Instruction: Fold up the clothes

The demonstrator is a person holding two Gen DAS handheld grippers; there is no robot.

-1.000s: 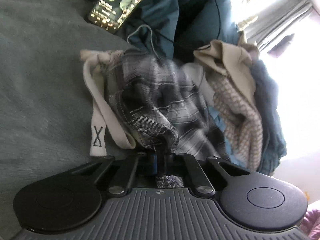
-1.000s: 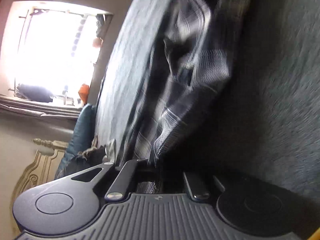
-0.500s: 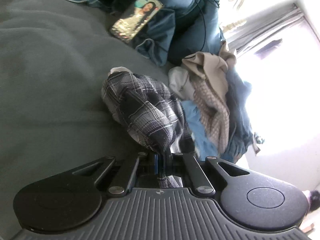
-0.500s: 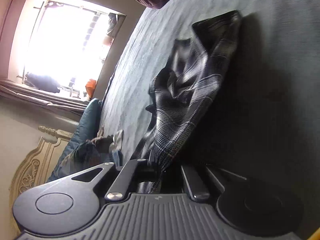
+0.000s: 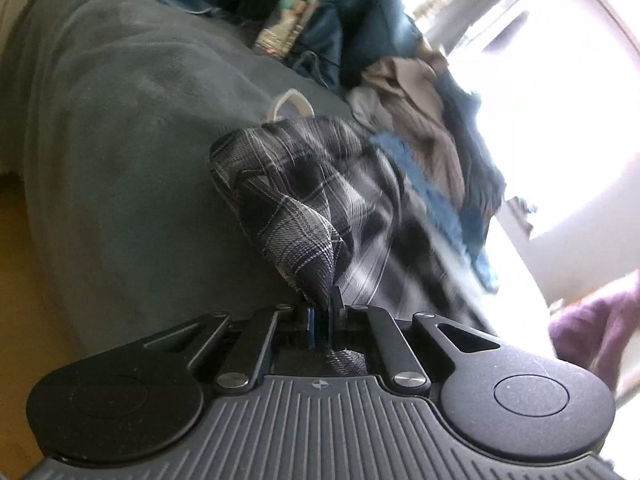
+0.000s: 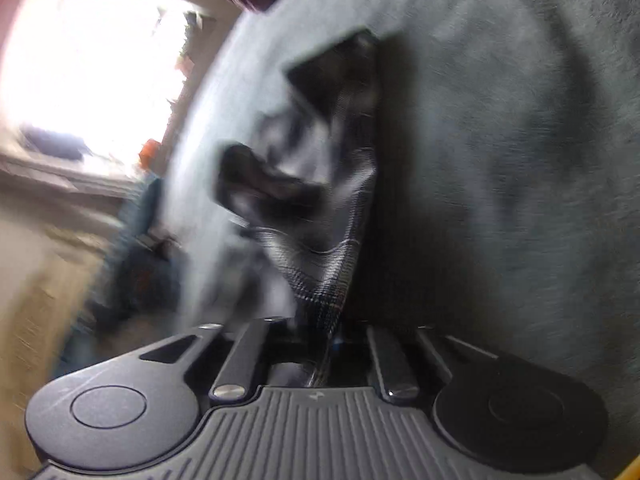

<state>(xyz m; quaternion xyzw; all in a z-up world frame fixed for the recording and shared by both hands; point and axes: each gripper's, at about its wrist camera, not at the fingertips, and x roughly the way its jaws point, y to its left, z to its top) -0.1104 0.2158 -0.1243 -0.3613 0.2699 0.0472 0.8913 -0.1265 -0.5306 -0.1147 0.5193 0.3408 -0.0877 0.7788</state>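
Observation:
A dark plaid garment (image 5: 304, 200) hangs bunched over the grey bed cover (image 5: 120, 140). My left gripper (image 5: 326, 312) is shut on one corner of it, a tail of cloth sticking out behind the pads, and its jaws are just starting to open. In the right wrist view the same plaid garment (image 6: 332, 208) stretches up from my right gripper (image 6: 320, 340). Its jaws are opening, with a strip of cloth still between them and a dark gap beside it. That view is blurred.
A heap of beige, checked and blue clothes (image 5: 424, 128) lies to the right of the garment. A phone (image 5: 288, 24) rests on dark blue bedding (image 5: 360, 12) at the back. A pale drawstring loop (image 5: 290, 102) pokes up behind the garment. The bed edge drops at left.
Both grippers have pulled the plaid garment away from the clothes heap and across the grey cover. The white waistband cloth that lay beside it is left behind. The right jaws stand a little wider.

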